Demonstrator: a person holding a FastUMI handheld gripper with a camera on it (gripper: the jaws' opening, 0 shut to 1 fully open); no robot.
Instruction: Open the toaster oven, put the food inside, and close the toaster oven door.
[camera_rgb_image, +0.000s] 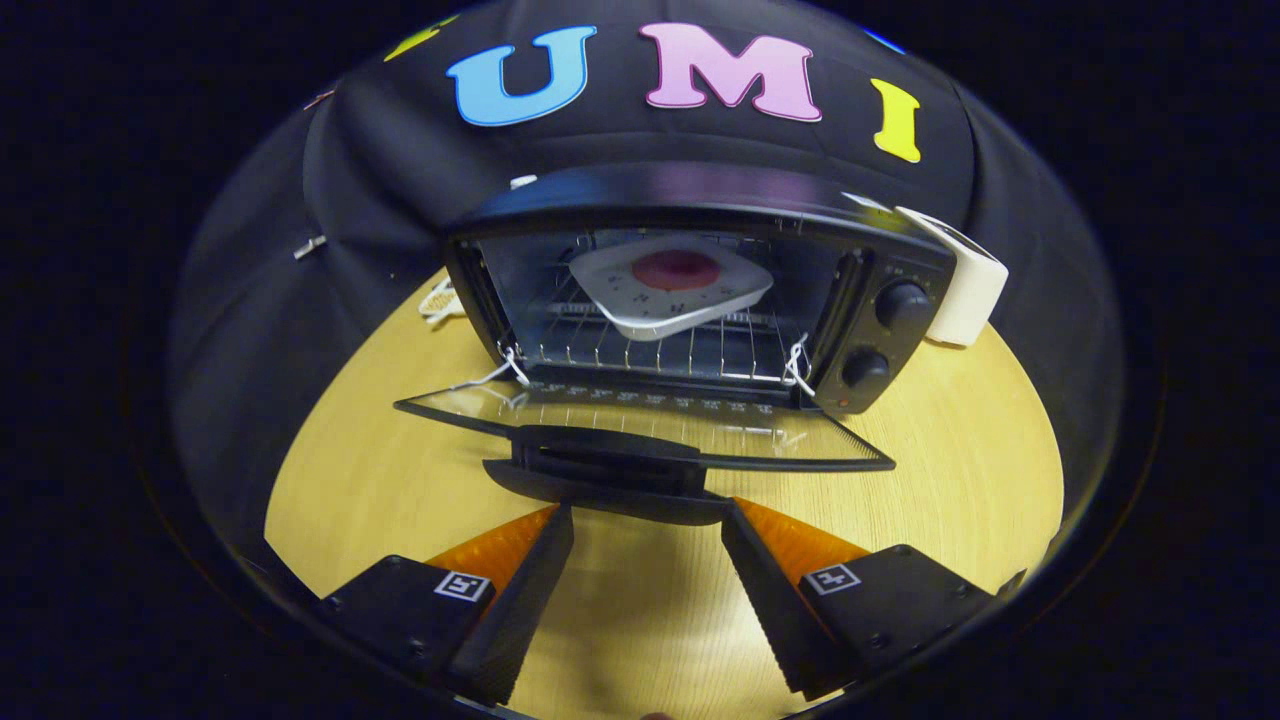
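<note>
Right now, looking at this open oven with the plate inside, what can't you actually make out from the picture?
- Markings around the two black knobs of the black toaster oven: too small in the gripper view.
- The red round food on the white square plate: too small to identify.
- The white box beside the oven: partly hidden behind it.
- The oven's back: hidden by its body.
- The hand-held gripper, open before the glass door's black handle: its body is cut off.

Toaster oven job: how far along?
Done: the toaster oven is open, its glass door folded down flat, and the white plate with the reddish food sits inside on the wire rack. In hand: nothing; the tool is open and empty, fingers either side of the door handle. Left: swing the door up and shut.
</note>
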